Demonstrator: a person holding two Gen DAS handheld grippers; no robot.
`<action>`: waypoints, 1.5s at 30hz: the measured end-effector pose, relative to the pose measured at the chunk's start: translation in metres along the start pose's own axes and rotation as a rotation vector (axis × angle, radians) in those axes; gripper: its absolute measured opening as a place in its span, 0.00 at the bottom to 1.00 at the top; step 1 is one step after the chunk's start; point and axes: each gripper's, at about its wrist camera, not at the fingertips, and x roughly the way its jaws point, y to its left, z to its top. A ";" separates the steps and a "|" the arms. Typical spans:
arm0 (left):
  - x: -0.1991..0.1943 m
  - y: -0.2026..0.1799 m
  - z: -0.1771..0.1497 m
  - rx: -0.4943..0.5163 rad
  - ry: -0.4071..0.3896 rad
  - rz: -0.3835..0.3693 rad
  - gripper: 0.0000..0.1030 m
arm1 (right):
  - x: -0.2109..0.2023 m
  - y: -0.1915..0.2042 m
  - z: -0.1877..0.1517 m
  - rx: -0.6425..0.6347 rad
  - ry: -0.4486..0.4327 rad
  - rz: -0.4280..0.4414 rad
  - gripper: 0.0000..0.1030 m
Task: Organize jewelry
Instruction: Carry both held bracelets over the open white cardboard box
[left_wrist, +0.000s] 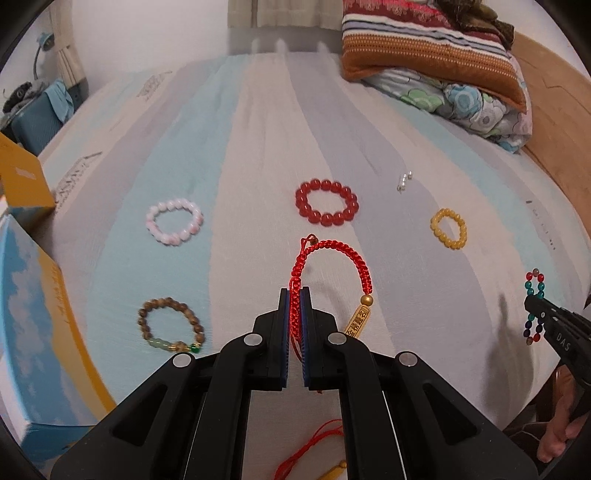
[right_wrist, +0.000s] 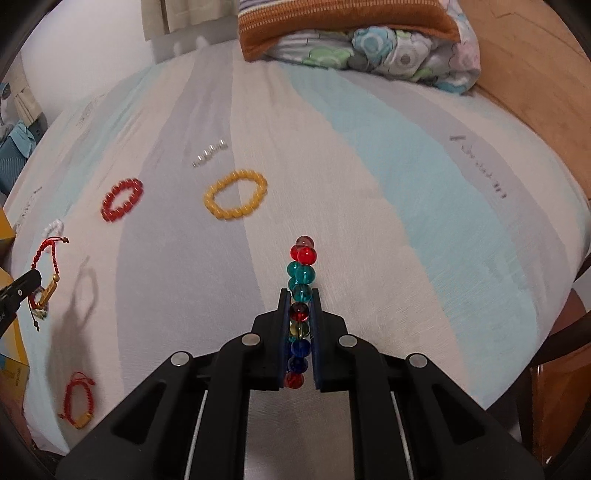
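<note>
My left gripper (left_wrist: 294, 295) is shut on a red braided cord bracelet (left_wrist: 332, 247) with a gold tag (left_wrist: 357, 321), held above the striped bed sheet (left_wrist: 229, 147). My right gripper (right_wrist: 299, 295) is shut on a bracelet of multicoloured glass beads (right_wrist: 302, 273), which stands edge-on between the pads. On the sheet lie a red bead bracelet (left_wrist: 327, 202), a pink one (left_wrist: 174, 220), a yellow one (left_wrist: 447, 228), a brown wooden one (left_wrist: 170, 325) and a small string of clear beads (left_wrist: 404, 181). A second red cord bracelet (right_wrist: 79, 400) lies near the bed's front edge.
A blue and yellow box (left_wrist: 33, 332) stands at the left edge of the bed. Folded quilts and a striped pillow (left_wrist: 432, 48) are stacked at the far right, beside a wooden headboard (left_wrist: 554, 110). A person's hand (left_wrist: 561, 435) holds the right gripper's handle.
</note>
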 end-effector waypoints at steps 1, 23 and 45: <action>-0.004 0.002 0.001 0.001 -0.008 0.001 0.04 | -0.005 0.003 0.001 -0.002 -0.005 0.001 0.09; -0.093 0.080 0.006 -0.095 -0.101 0.027 0.04 | -0.088 0.099 0.022 -0.102 -0.100 0.046 0.09; -0.169 0.217 -0.052 -0.313 -0.156 0.253 0.04 | -0.157 0.270 0.008 -0.365 -0.156 0.281 0.09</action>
